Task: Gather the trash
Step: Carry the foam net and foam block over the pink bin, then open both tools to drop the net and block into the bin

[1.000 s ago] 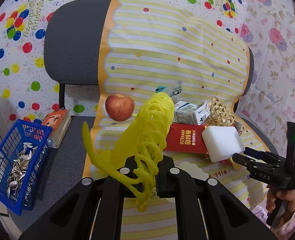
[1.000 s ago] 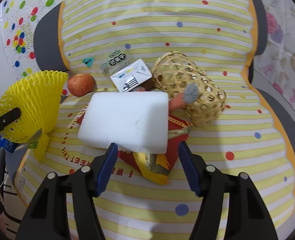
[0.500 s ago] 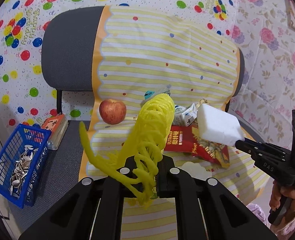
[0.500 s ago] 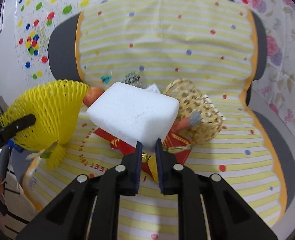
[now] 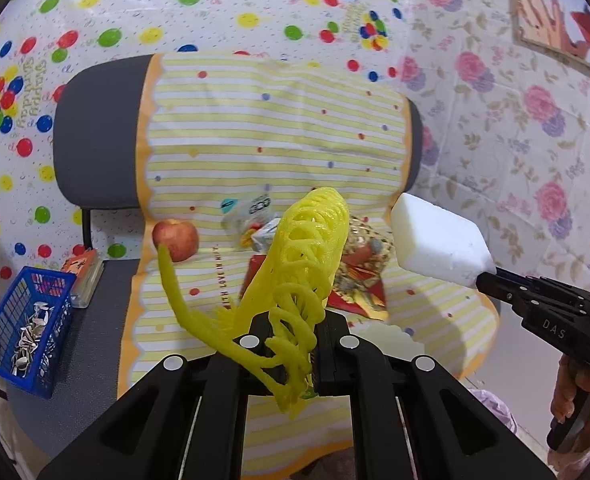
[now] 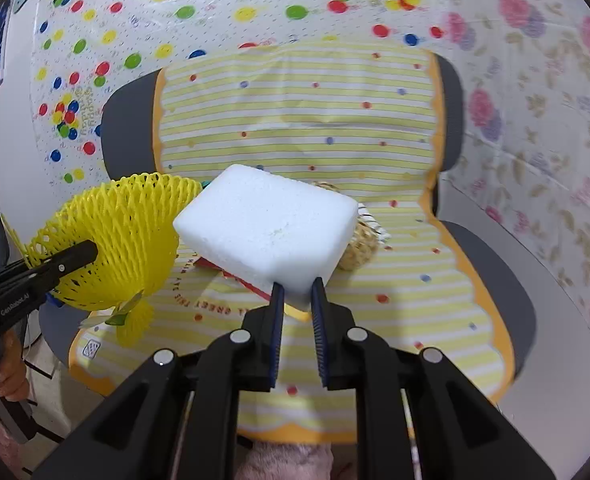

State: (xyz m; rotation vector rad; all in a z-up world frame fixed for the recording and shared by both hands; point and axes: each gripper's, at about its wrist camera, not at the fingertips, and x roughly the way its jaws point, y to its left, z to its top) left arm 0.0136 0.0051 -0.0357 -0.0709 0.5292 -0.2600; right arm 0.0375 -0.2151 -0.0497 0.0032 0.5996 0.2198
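Observation:
My left gripper (image 5: pixel 291 332) is shut on a yellow foam fruit net (image 5: pixel 307 256) and holds it above the chair seat; the net also shows in the right wrist view (image 6: pixel 115 240). My right gripper (image 6: pixel 297 292) is shut on a corner of a white foam block (image 6: pixel 267 228), lifted above the seat; the block shows at the right of the left wrist view (image 5: pixel 439 240). On the striped cloth (image 5: pixel 255 140) lie a red snack wrapper (image 5: pixel 359 292), a small milk carton (image 5: pixel 263 236), a clear wrapper (image 5: pixel 251 208) and a woven basket (image 6: pixel 359 244).
A red apple (image 5: pixel 175 238) sits on the seat at the left. A blue basket (image 5: pixel 27 332) with seed shells stands on the left chair, next to an orange box (image 5: pixel 81 276). Patterned sheets cover the walls behind.
The right gripper closed on the white foam block and lifted it off the seat. Both grippers have pulled back and up from the chair, the left still holding the net.

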